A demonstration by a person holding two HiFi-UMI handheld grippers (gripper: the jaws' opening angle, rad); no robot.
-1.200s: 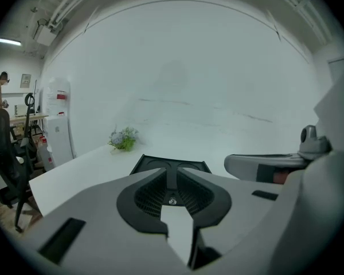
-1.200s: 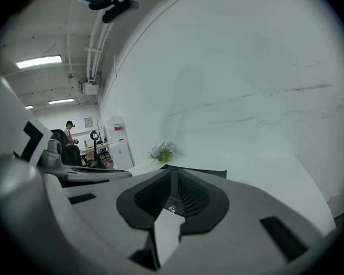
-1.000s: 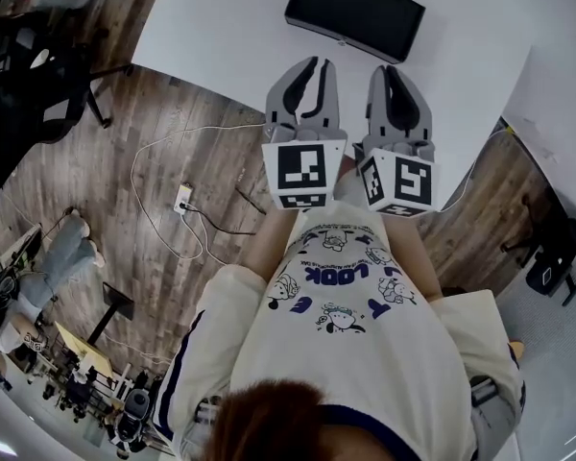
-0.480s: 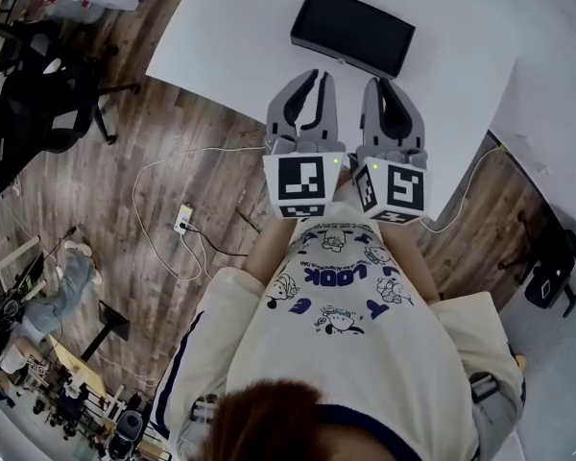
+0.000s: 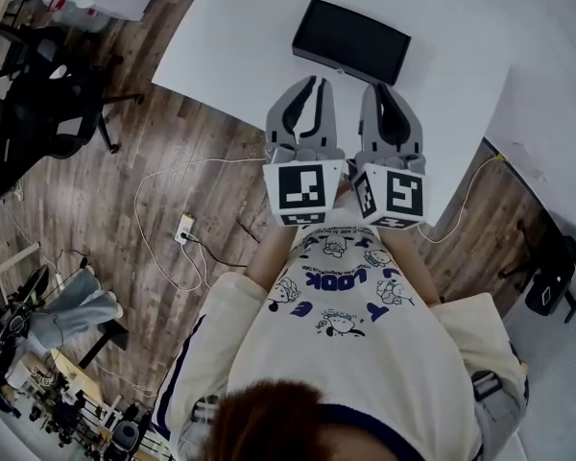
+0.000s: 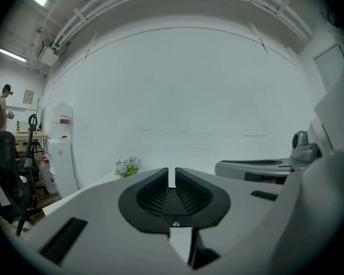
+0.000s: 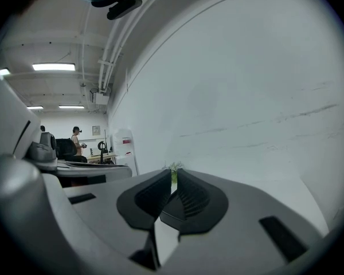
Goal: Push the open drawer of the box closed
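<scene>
- The left gripper (image 6: 171,175) has its jaws almost together, with only a thin slit between the ribbed pads. They have just been closing, and nothing sits between them.
- The right gripper (image 7: 173,177) also has its jaws all but together and empty. A small green plant (image 7: 174,168) shows far off through the slit.
- Each gripper carries a marker cube (image 5: 302,188) with black-and-white square patterns and no letters.
- The only word that can be read is "LOOK" (image 5: 338,275), in blue on the person's cream shirt among cartoon figures. The finer print around it is too small to read.
- Both grippers sit side by side over the near edge of the white tabletop (image 5: 221,46). They are roughly level and point at the black box (image 5: 351,40).
- The box lies inward from that near edge, just beyond the gripper tips and apart from them, with only bare tabletop between.
- From above I cannot tell how far its drawer stands out.
- The person's bare forearms (image 5: 269,253) run from the cream sleeves up under the cubes, which hide the hands.
- A white cabinet (image 6: 60,153) with an unreadable red label stands by the white wall.
- A second person (image 6: 6,99) stands in the background.
- On the wooden floor (image 5: 173,142) beside the table lie a white power strip (image 5: 183,227) and its cables.
- A black office chair (image 5: 48,104) stands farther off.
</scene>
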